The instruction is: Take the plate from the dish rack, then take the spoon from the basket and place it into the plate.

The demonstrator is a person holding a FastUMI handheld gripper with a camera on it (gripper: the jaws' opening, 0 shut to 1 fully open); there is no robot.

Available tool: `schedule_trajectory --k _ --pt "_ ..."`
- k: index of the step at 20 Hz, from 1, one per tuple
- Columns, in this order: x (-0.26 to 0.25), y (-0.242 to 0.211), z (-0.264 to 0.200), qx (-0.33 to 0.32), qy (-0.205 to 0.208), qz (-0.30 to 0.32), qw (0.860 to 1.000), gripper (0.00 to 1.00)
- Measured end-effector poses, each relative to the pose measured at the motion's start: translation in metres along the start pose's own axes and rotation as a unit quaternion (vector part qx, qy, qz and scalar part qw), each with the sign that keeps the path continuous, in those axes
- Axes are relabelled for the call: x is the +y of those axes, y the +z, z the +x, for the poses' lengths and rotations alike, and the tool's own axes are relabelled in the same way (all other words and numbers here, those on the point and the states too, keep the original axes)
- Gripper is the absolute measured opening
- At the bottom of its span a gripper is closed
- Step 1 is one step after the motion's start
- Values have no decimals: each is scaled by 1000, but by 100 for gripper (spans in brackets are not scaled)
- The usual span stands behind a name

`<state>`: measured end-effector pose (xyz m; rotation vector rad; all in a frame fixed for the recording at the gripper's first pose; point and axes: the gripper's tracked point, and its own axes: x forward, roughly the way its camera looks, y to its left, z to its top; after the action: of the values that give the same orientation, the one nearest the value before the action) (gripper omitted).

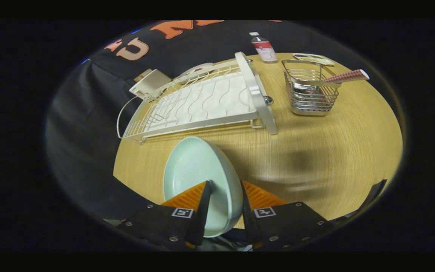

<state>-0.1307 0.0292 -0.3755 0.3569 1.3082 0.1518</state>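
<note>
A pale green plate (196, 170) stands on edge between my fingers, lifted over the wooden table (315, 151). My gripper (225, 189) is shut on the plate, one finger on each face near its rim. Beyond the plate lies the white wire dish rack (202, 102), with no dishes in its slots. To the right of the rack stands a metal wire basket (310, 90). A spoon with a red-and-white patterned handle (347, 76) leans out of the basket toward the right.
A small bottle (263, 47) with a white cap stands behind the rack's right end. A flat light-coloured object (313, 58) lies behind the basket. The table's curved edge runs close on the left, with black cloth beyond it.
</note>
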Motion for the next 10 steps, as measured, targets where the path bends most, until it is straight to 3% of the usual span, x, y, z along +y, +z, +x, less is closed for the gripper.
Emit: schedule_trajectory --k 4,10 --pt "-34 5 7 -12 -76 -27 997 52" --pt "-36 31 -2 -66 -67 -12 996 51"
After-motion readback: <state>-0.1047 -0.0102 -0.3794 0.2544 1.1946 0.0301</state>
